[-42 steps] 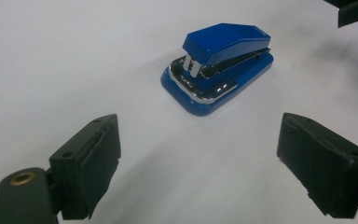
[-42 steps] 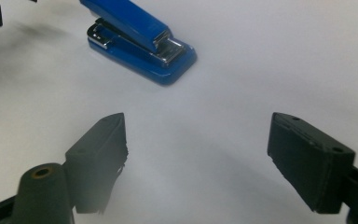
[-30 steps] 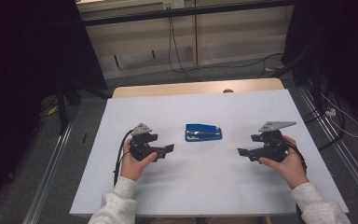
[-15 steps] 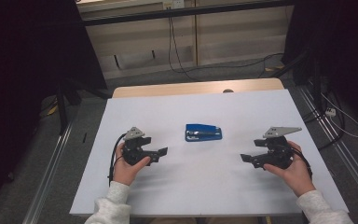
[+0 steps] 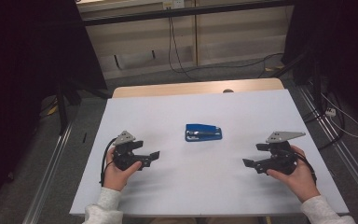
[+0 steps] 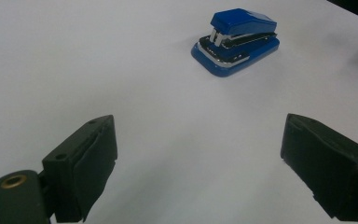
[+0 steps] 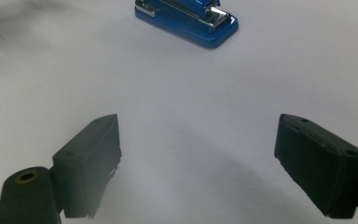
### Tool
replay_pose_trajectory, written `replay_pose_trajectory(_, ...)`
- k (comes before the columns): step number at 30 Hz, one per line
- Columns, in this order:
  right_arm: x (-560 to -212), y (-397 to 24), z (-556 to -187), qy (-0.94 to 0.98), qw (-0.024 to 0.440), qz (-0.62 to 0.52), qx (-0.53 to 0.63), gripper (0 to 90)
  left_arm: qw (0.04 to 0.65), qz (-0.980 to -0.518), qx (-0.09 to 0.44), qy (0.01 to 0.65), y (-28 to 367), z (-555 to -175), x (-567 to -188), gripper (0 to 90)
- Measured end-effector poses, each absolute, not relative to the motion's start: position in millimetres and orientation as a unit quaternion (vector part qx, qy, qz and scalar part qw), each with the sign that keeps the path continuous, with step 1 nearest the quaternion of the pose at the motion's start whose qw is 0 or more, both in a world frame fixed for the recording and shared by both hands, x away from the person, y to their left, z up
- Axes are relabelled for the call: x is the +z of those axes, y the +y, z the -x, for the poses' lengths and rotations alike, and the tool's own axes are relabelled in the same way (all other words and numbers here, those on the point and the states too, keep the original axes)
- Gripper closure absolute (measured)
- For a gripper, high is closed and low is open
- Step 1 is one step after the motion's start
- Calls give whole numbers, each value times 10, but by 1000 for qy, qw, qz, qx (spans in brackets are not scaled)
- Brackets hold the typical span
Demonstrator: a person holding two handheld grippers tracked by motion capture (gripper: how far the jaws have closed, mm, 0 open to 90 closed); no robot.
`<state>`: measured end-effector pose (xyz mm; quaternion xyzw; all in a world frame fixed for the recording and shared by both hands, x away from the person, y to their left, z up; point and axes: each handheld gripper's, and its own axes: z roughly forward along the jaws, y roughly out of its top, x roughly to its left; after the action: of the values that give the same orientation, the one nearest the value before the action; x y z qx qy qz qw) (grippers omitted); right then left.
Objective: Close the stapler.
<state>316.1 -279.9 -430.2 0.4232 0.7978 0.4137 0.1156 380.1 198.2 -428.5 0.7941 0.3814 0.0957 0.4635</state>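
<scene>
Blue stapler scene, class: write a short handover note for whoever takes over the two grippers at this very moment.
Left gripper: open, empty, low over the table's left side.
Right gripper: open, empty, low over the right side.
Blue stapler: closed, flat on the white table between and ahead of both grippers, touched by neither.
Done: nothing gripped.
Left: reach in and take the stapler.
</scene>
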Motion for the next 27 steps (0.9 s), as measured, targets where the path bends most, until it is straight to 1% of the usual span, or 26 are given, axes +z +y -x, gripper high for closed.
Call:
replay_pose_trajectory(7, -4312, -2778, -3089, 803, 116, -419, 408, 141, 463, -791, 104, 386, 2108, -3731, -4275, 109)
replay_pose_trajectory(20, -4315, -2797, -3004, 806, 118, -415, 405, 142, 463, -784, 106, 400, 2355, -3578, -4293, 109)
replay_pose_trajectory(27, -4306, -2825, -2955, 807, 120, -412, 405, 142, 459, -788, 102, 398, 2439, -3476, -4314, 109)
